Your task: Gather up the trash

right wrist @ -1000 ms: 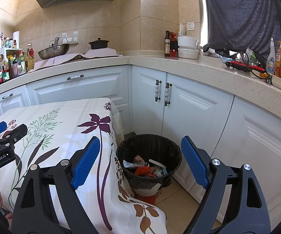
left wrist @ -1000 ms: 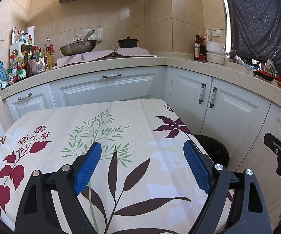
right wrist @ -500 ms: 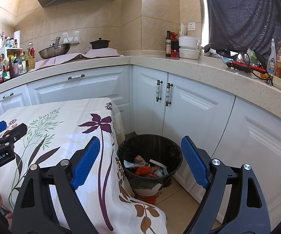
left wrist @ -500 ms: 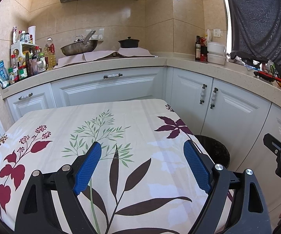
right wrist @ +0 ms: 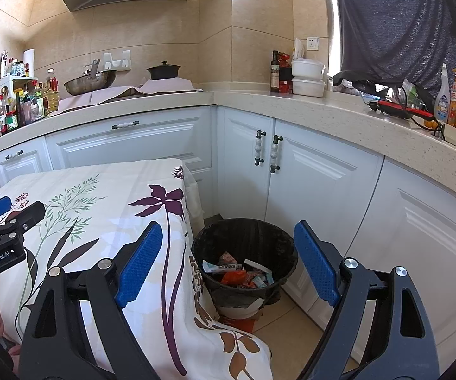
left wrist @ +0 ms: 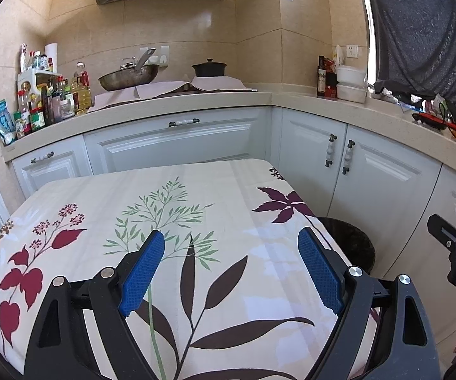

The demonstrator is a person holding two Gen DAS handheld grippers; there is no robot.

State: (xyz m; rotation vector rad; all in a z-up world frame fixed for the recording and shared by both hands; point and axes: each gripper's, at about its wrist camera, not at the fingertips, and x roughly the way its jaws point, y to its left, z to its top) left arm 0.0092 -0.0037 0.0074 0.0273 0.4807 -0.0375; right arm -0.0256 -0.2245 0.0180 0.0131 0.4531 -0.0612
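Blue-padded and spread wide, your left claw (left wrist: 231, 272) holds nothing and hovers over the floral tablecloth (left wrist: 164, 209) on the counter. Your right claw (right wrist: 226, 262) is just as wide apart and equally unladen, poised above the black-lined trash bin (right wrist: 278, 247) standing on the floor just beside the counter's cloth-draped edge. Trash (right wrist: 237, 272), a heap of crumpled wrappers in red, white and pale blue, lies at the bottom of the bin, at 12 o'clock from the right claw. From the left wrist view the bin's rim (left wrist: 351, 237) peeks out at 2 o'clock, past the cloth's corner. White cabinets (right wrist: 323, 190) stand close behind the bin.
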